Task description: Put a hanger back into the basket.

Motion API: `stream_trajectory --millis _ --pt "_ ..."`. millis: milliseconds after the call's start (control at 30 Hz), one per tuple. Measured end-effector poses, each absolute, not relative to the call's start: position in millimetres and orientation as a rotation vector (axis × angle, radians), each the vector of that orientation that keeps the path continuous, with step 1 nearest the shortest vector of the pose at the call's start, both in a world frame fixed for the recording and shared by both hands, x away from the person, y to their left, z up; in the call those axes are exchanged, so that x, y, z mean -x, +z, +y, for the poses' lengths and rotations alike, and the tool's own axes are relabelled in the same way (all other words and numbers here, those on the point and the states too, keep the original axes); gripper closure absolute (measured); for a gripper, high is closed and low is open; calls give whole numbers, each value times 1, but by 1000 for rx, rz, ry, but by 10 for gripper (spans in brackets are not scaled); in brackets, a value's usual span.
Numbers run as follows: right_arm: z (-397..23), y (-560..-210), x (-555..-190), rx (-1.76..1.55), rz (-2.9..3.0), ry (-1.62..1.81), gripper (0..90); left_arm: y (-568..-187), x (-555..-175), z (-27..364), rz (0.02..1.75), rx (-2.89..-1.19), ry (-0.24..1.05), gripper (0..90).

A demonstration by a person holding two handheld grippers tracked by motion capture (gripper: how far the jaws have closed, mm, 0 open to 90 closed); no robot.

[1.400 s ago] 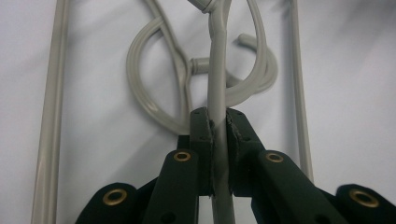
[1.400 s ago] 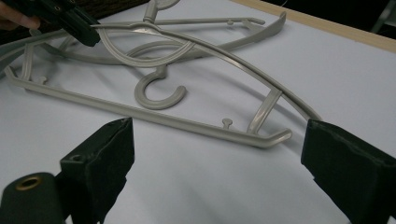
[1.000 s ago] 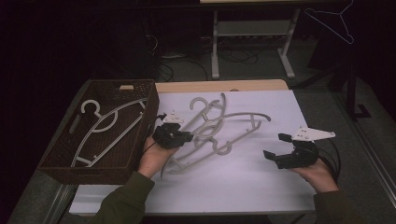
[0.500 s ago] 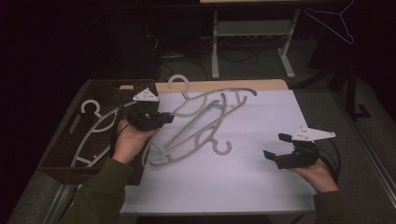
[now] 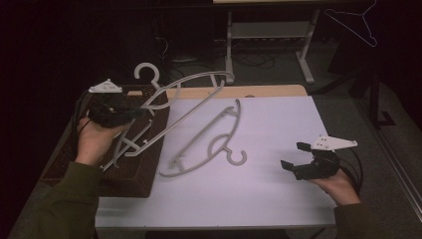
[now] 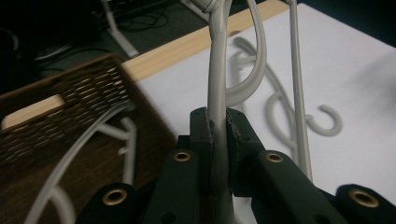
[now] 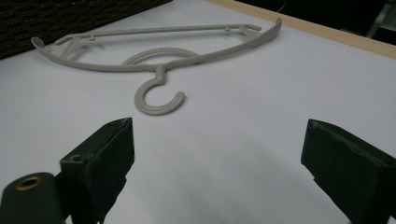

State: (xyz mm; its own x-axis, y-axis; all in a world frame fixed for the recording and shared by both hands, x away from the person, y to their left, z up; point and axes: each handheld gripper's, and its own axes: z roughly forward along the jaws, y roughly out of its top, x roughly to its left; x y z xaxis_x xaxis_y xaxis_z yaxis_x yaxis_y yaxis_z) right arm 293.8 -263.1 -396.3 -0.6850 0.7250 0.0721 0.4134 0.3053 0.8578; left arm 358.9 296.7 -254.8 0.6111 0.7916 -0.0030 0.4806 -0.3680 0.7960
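Note:
A grey plastic hanger (image 5: 199,76) hangs in the air over the brown wicker basket (image 5: 124,174), with my left gripper (image 5: 135,112) shut on one of its bars. In the left gripper view the pads (image 6: 201,133) clamp that hanger's bar (image 6: 218,93) tightly. A second grey hanger (image 5: 233,113) lies flat on the white table (image 5: 278,129), its hook toward the person. My right gripper (image 5: 297,158) rests at the table's right, open, nothing between its jaws. It (image 7: 215,154) faces the lying hanger (image 7: 159,65).
Another grey hanger (image 6: 84,149) lies inside the basket (image 6: 70,107). A metal table frame (image 5: 268,35) stands behind the table's wooden far edge. A thin wire hanger (image 5: 356,20) hangs at the upper right. The basket's corner (image 7: 70,14) sits beyond the lying hanger.
My left gripper has carried its hanger up and to the left, from the table's middle to over the basket. The other hanger stayed on the table. The right gripper has not moved.

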Motion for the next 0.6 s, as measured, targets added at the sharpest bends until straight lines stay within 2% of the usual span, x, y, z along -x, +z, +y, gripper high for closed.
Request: stream_trajectory --millis 600 --pt "-262 -397 -294 -1030 2254 1313 92 -266 -351 407 1195 -2014 655 827"
